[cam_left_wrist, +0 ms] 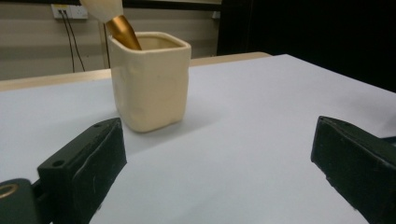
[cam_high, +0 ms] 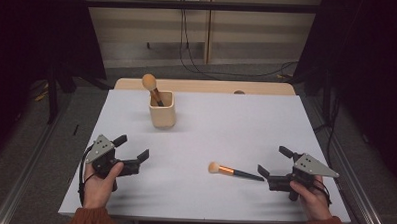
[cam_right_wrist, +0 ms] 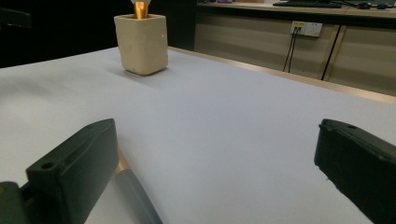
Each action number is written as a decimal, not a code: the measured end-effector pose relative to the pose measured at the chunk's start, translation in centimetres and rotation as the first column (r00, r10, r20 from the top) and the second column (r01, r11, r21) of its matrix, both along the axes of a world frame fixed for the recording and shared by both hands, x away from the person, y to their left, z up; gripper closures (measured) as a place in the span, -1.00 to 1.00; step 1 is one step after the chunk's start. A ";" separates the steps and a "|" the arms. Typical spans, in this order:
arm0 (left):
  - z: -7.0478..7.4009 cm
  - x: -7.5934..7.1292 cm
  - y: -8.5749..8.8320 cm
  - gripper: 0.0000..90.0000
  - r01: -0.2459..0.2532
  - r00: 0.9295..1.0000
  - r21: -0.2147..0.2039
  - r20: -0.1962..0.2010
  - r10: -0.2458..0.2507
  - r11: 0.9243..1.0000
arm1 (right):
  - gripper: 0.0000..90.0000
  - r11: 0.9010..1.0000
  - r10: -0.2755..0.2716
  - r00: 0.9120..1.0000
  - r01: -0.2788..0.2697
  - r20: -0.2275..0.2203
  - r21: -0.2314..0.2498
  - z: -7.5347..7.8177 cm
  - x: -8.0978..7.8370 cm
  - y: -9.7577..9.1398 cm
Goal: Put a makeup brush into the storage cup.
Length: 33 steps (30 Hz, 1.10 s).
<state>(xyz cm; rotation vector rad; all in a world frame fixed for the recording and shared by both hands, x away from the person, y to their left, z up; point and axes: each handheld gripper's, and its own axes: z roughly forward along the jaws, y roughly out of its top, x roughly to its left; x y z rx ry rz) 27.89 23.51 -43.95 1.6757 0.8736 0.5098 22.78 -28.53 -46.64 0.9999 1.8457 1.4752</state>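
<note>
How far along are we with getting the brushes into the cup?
One brush already stands in the cream cup. The second brush lies flat on the table, its handle tip beside the open right gripper, not gripped. The left gripper is open and empty. Grasping and placing the second brush remain.

There are no words, numbers or signs to read in any of the pictures. The cream cup (cam_high: 162, 110) is plain, with no label on it. The brush on the table (cam_high: 234, 171) has no name that can be read. The grey plates on the grippers are plain too
</note>
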 end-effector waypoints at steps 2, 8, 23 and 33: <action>-0.2 -0.6 0.4 -0.93 -0.002 1.000 0.003 -0.003 0.002 1.000 | -1.00 1.000 0.005 1.000 -0.005 0.005 -0.002 0.0 -0.1 0.0; -0.4 -2.2 1.1 -0.93 -0.025 1.000 0.003 -0.003 0.025 1.000 | -1.00 1.000 -0.007 1.000 0.007 0.014 0.003 0.1 -0.5 -0.3; -0.8 -4.2 1.5 -0.96 -0.059 0.998 0.006 0.025 0.059 0.998 | -1.00 1.000 -0.013 1.000 0.013 0.019 0.010 0.4 -1.0 -0.6; -1.1 -4.5 1.1 -0.95 -0.033 0.999 0.021 0.031 0.032 0.999 | -0.99 1.000 0.000 1.000 0.000 0.009 0.000 0.8 -0.9 0.5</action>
